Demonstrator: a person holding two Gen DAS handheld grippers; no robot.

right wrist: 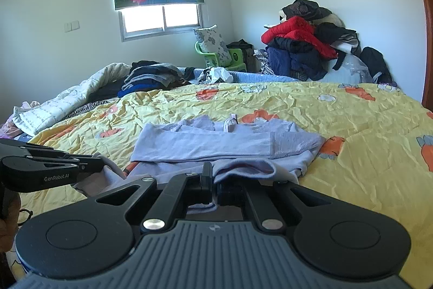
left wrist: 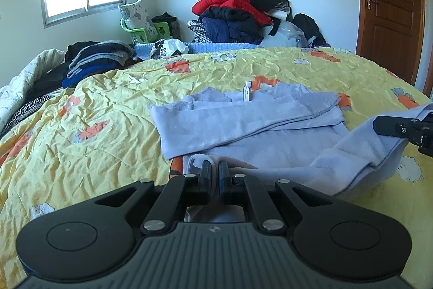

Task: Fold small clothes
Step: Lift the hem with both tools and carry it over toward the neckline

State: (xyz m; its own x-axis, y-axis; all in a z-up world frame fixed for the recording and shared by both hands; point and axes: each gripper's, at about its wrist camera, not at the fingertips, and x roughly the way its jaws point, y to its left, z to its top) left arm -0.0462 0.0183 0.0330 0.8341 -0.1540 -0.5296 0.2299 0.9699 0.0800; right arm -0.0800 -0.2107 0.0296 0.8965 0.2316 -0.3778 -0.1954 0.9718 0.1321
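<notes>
A pale lilac garment [left wrist: 243, 123] lies on the yellow bedspread [left wrist: 94, 110], its sleeves folded across the body. My left gripper [left wrist: 214, 167] is shut on the garment's near hem, left side. My right gripper [right wrist: 213, 175] is shut on the near hem further right, and the cloth drapes over its fingers. The garment also shows in the right wrist view [right wrist: 216, 142]. Each gripper shows in the other's view: the right one at the right edge [left wrist: 389, 126], the left one at the left edge [right wrist: 89, 164]. The hem is lifted off the bed between them.
A stack of folded dark clothes [left wrist: 100, 61] sits at the far left of the bed beside a white quilt [right wrist: 62, 102]. A heap of red and dark clothes [left wrist: 238, 10] stands against the far wall. A brown door [left wrist: 389, 4] is at the right.
</notes>
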